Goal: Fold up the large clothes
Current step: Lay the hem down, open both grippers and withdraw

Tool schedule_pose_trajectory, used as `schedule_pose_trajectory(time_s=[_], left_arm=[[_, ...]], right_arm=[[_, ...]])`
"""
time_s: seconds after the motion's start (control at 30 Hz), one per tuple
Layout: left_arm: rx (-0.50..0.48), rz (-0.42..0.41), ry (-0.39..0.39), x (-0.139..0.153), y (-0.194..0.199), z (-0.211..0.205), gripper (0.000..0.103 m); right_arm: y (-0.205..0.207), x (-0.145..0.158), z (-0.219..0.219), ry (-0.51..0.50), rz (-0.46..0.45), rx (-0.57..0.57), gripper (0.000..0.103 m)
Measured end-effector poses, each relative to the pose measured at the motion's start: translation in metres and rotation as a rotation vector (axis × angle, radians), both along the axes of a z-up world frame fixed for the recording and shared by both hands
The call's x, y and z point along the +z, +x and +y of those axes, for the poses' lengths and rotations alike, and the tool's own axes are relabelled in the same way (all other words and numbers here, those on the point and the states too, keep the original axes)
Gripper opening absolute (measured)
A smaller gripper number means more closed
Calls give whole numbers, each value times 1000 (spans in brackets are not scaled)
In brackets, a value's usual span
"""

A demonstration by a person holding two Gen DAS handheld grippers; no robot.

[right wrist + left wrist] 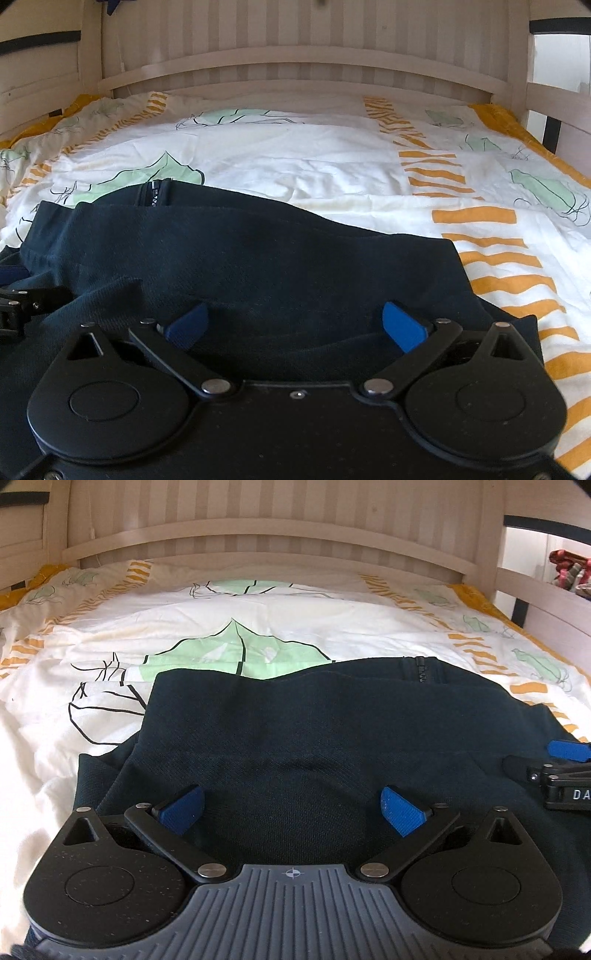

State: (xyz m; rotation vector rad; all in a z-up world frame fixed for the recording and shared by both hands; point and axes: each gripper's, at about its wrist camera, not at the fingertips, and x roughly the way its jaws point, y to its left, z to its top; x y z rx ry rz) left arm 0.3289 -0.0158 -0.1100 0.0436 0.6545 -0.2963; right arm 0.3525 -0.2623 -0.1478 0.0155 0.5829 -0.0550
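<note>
A dark navy garment (295, 738) with a zipper (421, 668) lies folded on the bed. It also shows in the right wrist view (258, 258), its zipper (155, 194) at the far left edge. My left gripper (291, 808) is open, low over the garment's near part, with nothing between its blue pads (400, 808). My right gripper (295, 325) is open too, over the garment's near right part, empty. The right gripper also shows at the right edge of the left wrist view (565, 775). The left gripper shows at the left edge of the right wrist view (18, 302).
The bed has a white sheet (258, 620) with green leaves and orange stripes (491, 251). A pale wooden slatted headboard (266, 535) stands at the far end. A bed rail (546, 590) runs along the right, with colourful cloth (569, 572) behind it.
</note>
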Motion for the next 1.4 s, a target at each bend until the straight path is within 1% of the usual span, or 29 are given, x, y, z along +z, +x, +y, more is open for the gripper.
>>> schedule_pose_trajectory(time_s=[0.13,0.2,0.27,0.3,0.33,0.4,0.43,0.47,0.5,0.57,0.63,0.67,0.7,0.77,0.87,0.93,0.97,1.03,1.07,1.13,1.2,1.27,1.33,1.4], left_arm=[[-3,20,6,2,5,0,103],[-9,52,19,9,8,-1,103],[-7,85,29,18,8,0,103],[-3,93,23,24,6,3,103],[2,84,1,31,0,9,103],[23,65,-46,43,-12,22,103],[34,60,-62,48,-18,28,103],[43,54,-79,52,-23,34,103],[51,48,-93,56,-30,41,103],[57,43,-102,62,-42,53,103],[51,38,-94,66,-54,62,103],[49,35,-88,69,-60,64,103],[48,35,-83,70,-64,68,103],[53,40,-82,71,-75,76,103],[70,61,-97,68,-83,85,103],[86,80,-118,67,-86,91,103],[87,84,-134,66,-88,95,103],[90,95,-164,66,-87,102,103],[94,98,-175,66,-86,106,103],[99,101,-193,67,-84,112,103],[97,104,-207,67,-80,116,103],[87,113,-204,66,-75,117,103],[72,121,-196,62,-69,117,103],[64,135,-194,56,-65,116,103]], right_arm=[[0,0,1,-3,0,0,100],[1,1,2,-9,9,-1,101],[3,9,4,-22,41,-3,101],[3,15,5,-29,57,-11,101],[-1,23,7,-26,54,-12,101],[-20,42,13,6,-44,25,100],[-31,49,20,5,-87,46,100],[-42,55,29,-5,-119,73,101],[-50,56,36,-11,-132,98,101],[-60,51,53,-32,-118,143,101],[-64,34,71,-89,-58,158,101],[-64,26,75,-102,-37,146,101],[-63,17,76,-91,-15,122,101],[-60,6,72,-31,-6,82,103],[-53,7,73,-46,17,81,103],[-53,10,73,-48,13,89,103],[-58,10,70,-33,9,94,102],[-69,18,56,44,8,99,102],[-76,23,45,102,-5,99,102],[-93,32,24,170,-46,78,102],[-109,40,1,212,-90,36,102],[-120,45,-26,245,-113,-8,102],[-126,45,-51,256,-105,-56,102],[-126,40,-74,279,-69,-97,102]])
